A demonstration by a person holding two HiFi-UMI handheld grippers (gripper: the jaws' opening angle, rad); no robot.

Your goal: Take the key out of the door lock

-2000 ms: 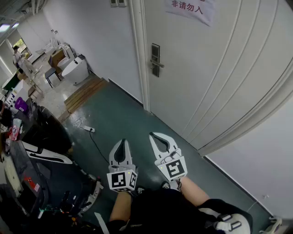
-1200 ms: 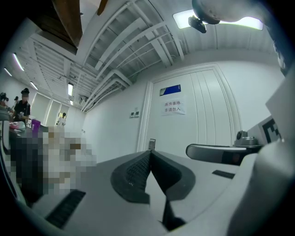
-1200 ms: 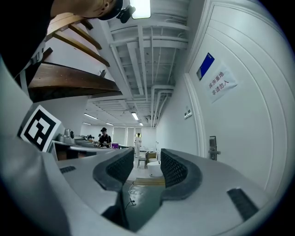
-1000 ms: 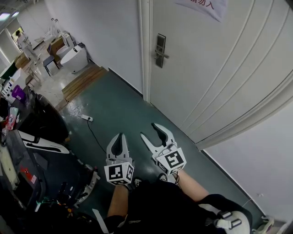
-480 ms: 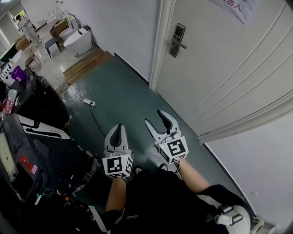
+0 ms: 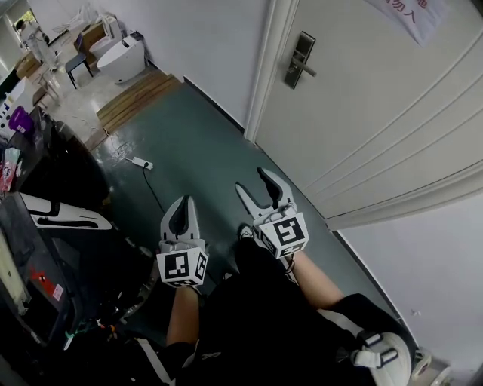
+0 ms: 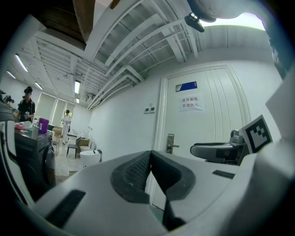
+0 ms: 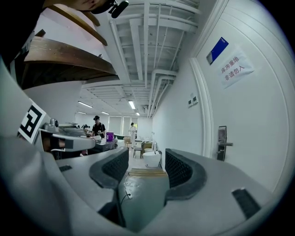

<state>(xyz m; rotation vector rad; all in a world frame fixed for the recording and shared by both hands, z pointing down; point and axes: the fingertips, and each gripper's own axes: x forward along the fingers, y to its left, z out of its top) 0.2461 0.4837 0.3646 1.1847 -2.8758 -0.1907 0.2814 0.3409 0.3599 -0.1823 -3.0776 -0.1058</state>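
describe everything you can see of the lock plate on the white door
The dark rectangular metal lock plate stands upright on the white panelled door, close to its left edge in the head view. A silvery lever handle juts from its lower half, pointing toward the door's middle. Nothing touches the plate. Any key is too small to make out.

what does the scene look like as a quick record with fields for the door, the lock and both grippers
door: white door, closed, paper notice on it
lock: lock plate with lever handle at the door's left edge; key too small to tell
left: left gripper, jaws together, nothing held, well short of the door
right: right gripper, jaws apart and just been opening, nothing between them
floor: green floor, power strip lying on it
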